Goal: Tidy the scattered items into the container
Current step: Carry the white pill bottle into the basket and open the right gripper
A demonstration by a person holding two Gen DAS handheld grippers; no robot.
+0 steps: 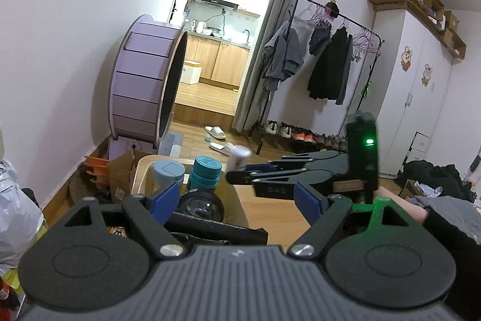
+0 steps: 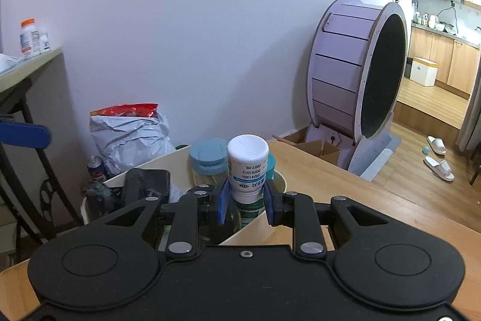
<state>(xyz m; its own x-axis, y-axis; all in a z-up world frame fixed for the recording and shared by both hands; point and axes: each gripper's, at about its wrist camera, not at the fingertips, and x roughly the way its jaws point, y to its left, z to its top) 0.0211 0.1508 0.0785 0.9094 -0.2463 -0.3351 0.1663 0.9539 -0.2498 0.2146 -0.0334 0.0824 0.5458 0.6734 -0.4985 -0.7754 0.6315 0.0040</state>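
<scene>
My right gripper [image 2: 246,200] is shut on a small white pill bottle [image 2: 248,167], gripped near its lower end with the label upside down. It hangs over the cream container [image 2: 150,164] on the wooden table [image 2: 330,185]. In the container stand a jar with a blue-grey lid [image 2: 209,155] and a teal-lidded jar [image 2: 272,164], beside a black object [image 2: 144,185]. In the left wrist view, my left gripper [image 1: 237,200] is open and holds nothing, close to the container [image 1: 141,170]. The right gripper [image 1: 240,173] reaches in from the right there with the blurred bottle [image 1: 239,155].
A purple cat wheel [image 2: 354,74] stands on the floor beyond the table, with a cardboard box [image 2: 318,148] at its foot. A grey plastic bag [image 2: 129,134] sits left of the container. A clothes rack [image 1: 330,56] and slippers [image 1: 215,132] are farther off.
</scene>
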